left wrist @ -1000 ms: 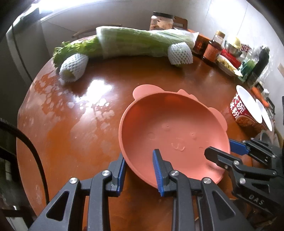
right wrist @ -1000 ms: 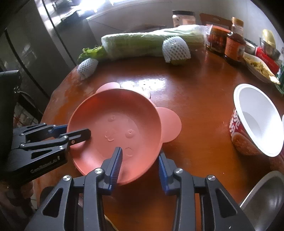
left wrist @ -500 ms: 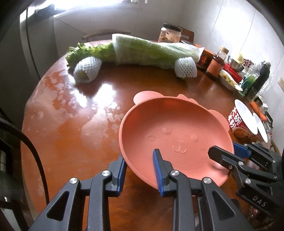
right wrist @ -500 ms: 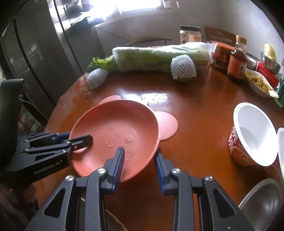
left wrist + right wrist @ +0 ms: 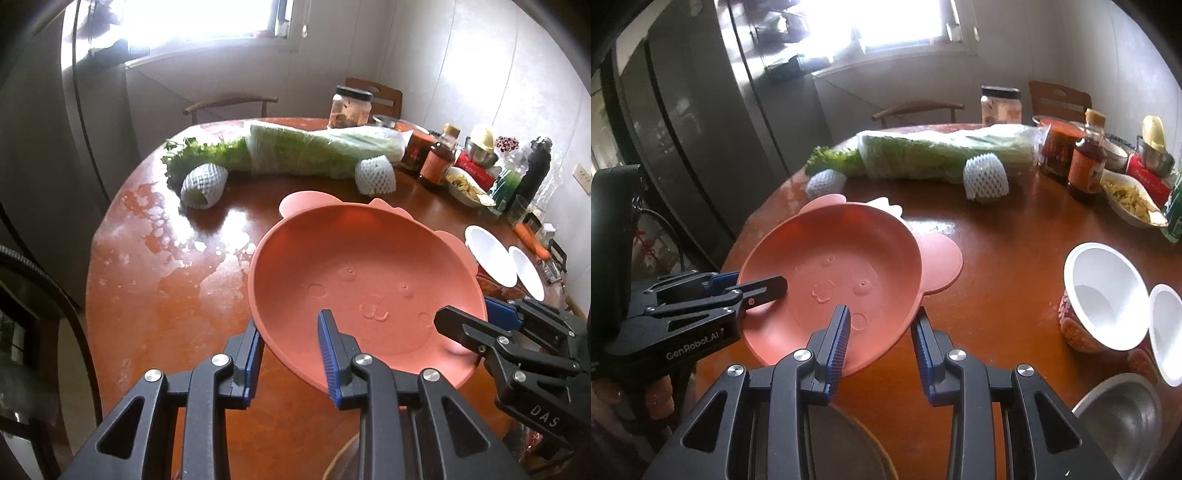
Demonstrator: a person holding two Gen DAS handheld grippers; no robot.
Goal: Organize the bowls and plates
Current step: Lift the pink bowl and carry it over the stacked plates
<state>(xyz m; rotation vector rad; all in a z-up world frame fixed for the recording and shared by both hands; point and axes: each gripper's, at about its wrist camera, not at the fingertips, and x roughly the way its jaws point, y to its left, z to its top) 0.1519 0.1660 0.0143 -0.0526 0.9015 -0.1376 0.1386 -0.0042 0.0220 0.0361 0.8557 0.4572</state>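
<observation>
A pink bowl [image 5: 354, 280] with bear ears and a face embossed in its bottom hangs slightly tilted above the brown round table [image 5: 155, 295]. My left gripper [image 5: 290, 328] is shut on its near rim, one blue pad inside the bowl and one outside. My right gripper [image 5: 882, 317] is shut on the rim further around the bowl. In the left wrist view the right gripper [image 5: 461, 325] reaches in from the right. Seen from the right wrist, the left gripper [image 5: 764, 288] comes in from the left, a hand below it.
Two white paper noodle bowls [image 5: 1104, 295] and a steel bowl [image 5: 1123, 417] sit at the right. A wrapped cabbage [image 5: 317, 151], two foam-netted fruits [image 5: 203, 182], jars and bottles [image 5: 439, 158] line the far side. A round rim [image 5: 849, 443] shows below the right gripper.
Both grippers have risen with the pink bowl between them and tipped upward. The table looks farther away and more of the window and walls shows.
</observation>
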